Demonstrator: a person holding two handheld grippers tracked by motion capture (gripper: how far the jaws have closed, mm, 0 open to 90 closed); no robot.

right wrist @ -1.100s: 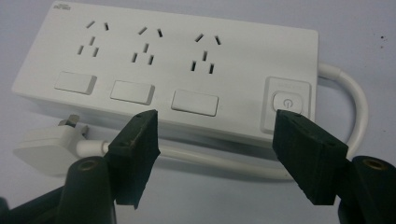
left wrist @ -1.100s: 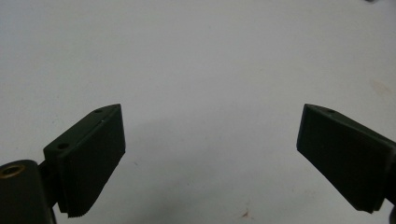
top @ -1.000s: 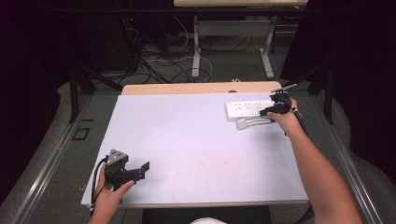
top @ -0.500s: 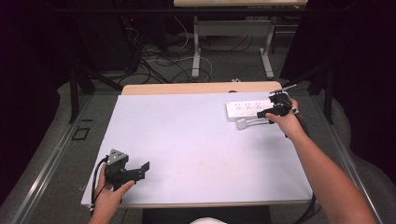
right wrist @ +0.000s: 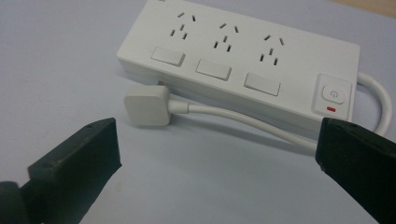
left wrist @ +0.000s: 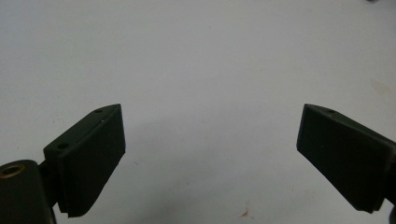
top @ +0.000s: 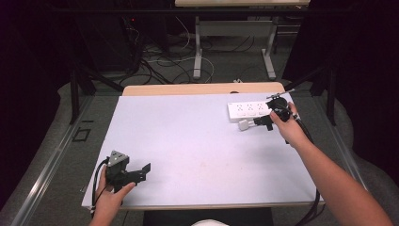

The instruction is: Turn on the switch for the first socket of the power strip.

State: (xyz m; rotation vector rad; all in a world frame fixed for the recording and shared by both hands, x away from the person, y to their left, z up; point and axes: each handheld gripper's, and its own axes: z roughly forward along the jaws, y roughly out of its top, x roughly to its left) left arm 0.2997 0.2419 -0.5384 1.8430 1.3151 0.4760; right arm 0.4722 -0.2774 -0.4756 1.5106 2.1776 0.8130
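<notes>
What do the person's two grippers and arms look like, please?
Both the left gripper and the right gripper are black, with two flat jaws whose edges are ridged. The left carries a grey three-cornered plate and a black cable. The forearms are bare, with no sleeves.

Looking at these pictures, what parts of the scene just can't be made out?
- White plastic power strip: its far end is covered by the right gripper and hand in the high view.
- White flat plug: its prongs face away in the right gripper view.
- White cable: passes behind the right jaw in the right gripper view.
- Left gripper: bottom edge cuts off its body; the white table shows between the jaws.
</notes>
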